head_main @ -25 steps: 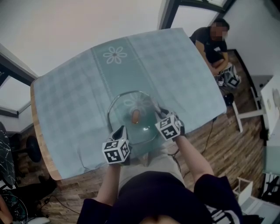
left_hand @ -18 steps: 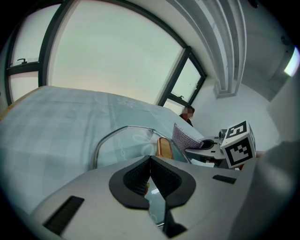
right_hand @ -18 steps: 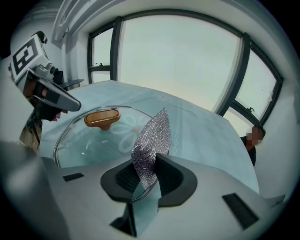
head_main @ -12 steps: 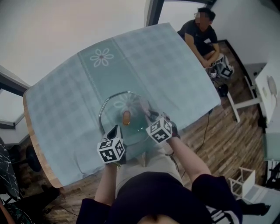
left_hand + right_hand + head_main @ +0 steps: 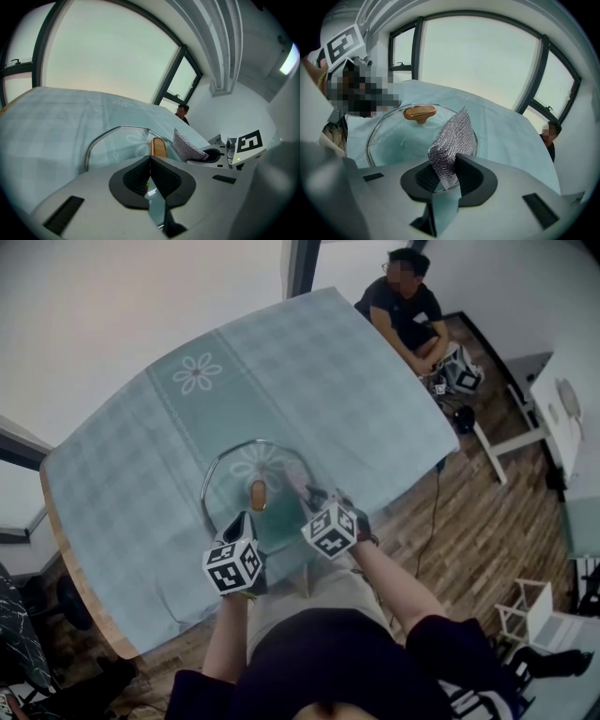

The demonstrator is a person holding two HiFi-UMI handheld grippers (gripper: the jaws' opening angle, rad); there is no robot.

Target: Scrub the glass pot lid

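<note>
- The round glass pot lid (image 5: 230,476), metal-rimmed and topped with a copper-coloured oval knob (image 5: 258,494), is lying knob-up on the pale teal checked tablecloth (image 5: 141,474), close to the table's near edge and just in front of the person working.
- The left gripper (image 5: 150,161) is sitting at the lid's near-left rim with its jaws pressed together. Whether the rim's edge is nipped between them is not clear, so it is probably only steadying the lid.
- The right gripper (image 5: 444,177) is pinching a silver-grey woven mesh scouring cloth (image 5: 451,138), which is standing up out of the jaws over the lid's right side, beside the knob.
- The scrubbing step appears to be in hand, though no view is showing whether the cloth is touching the glass.
- The next move is calling for the cloth to be pressed flat on the glass and swept round the knob, with the left gripper bracing the lid against sliding.
- A seated person (image 5: 403,296) is sitting beyond the table's far corner.
</note>
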